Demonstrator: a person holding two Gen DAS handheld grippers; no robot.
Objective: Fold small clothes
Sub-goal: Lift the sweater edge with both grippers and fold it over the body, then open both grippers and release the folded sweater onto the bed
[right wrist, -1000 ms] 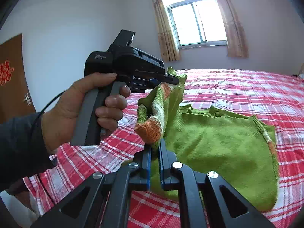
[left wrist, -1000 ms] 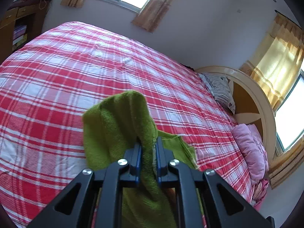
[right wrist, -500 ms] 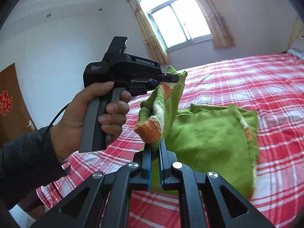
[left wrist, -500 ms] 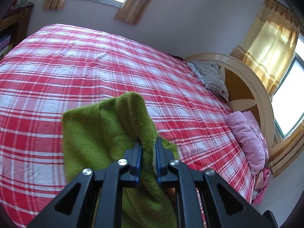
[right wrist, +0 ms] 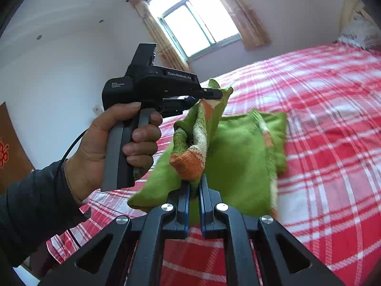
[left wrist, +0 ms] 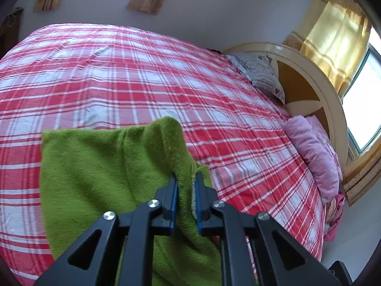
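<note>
Nearest the bed's foot edge, the right tongs [right wrist: 194, 188] pinch the orange-banded cuff of the green knit garment [right wrist: 240, 157], and just beyond, the left tongs [left wrist: 185, 190] are pressed together on another bunched edge of it, a hand [right wrist: 112, 143] gripping their handle. Both edges are lifted, probably to carry that side over the rest as a fold. The garment is fuzzy green with orange and cream trim, its far part lying on the red plaid bed [left wrist: 147, 76].
</note>
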